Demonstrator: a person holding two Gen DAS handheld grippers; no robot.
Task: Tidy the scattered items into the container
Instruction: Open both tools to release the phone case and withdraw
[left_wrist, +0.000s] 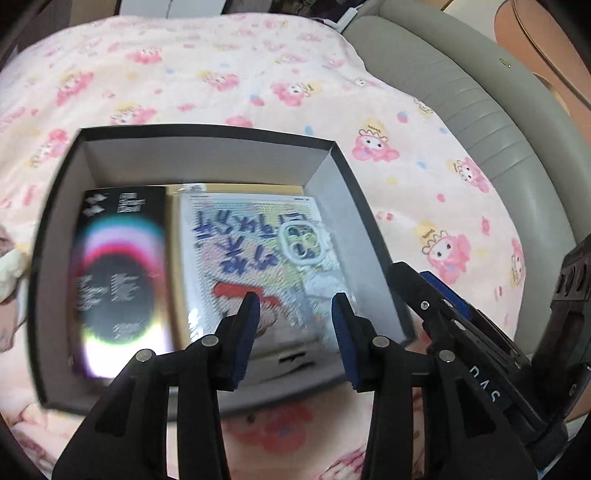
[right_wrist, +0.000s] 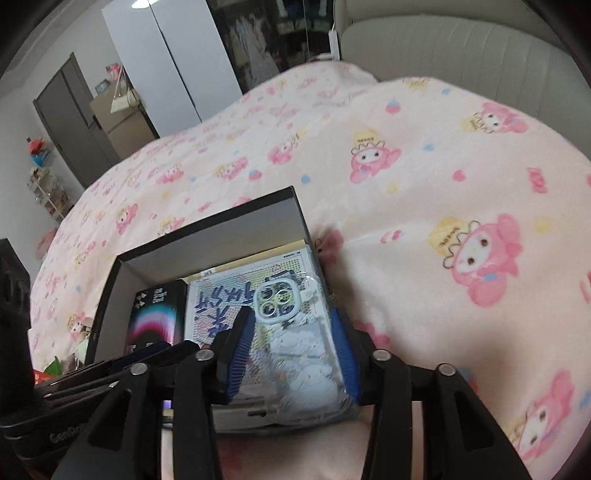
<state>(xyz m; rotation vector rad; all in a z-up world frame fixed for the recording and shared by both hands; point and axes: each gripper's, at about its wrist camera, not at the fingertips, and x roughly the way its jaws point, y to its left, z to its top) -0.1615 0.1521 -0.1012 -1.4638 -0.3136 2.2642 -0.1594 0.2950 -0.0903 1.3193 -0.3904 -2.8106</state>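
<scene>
Dark open box (left_wrist: 74, 258) sits on a bed covered by a pink cartoon-print blanket (left_wrist: 221, 81); grey padded headboard (left_wrist: 498, 122) behind and to the right. Left wrist view is motion-blurred.

Inside the box: a black packet with a rainbow ring print (left_wrist: 122, 273) lies flat along the left side. Beside it on the right, a white printed sheet in a clear sleeve (left_wrist: 243, 243) with blue handwritten-style characters. On top of that sheet, toward the right wall, a clear phone case (right_wrist: 295, 343) with a white camera ring and cartoon dog print lies flat.

Left gripper (left_wrist: 295, 332) hovers over the near part of the box, pointing down into it. Its blue-padded fingers (left_wrist: 245, 332) stand partly apart, nothing between them, no contact with the contents visible.

Right gripper (right_wrist: 291, 354) is over the near right corner of the box, directly above the phone case. Fingers (right_wrist: 236, 354) are parted to either side of the case in view, pads not pressing on it; case looks to rest on the sheet, not lifted. The right gripper's body also shows at the right edge of the left wrist view, just beside the box's right wall.

Small clutter at far left on the bed (right_wrist: 77, 332), too small to identify.
</scene>
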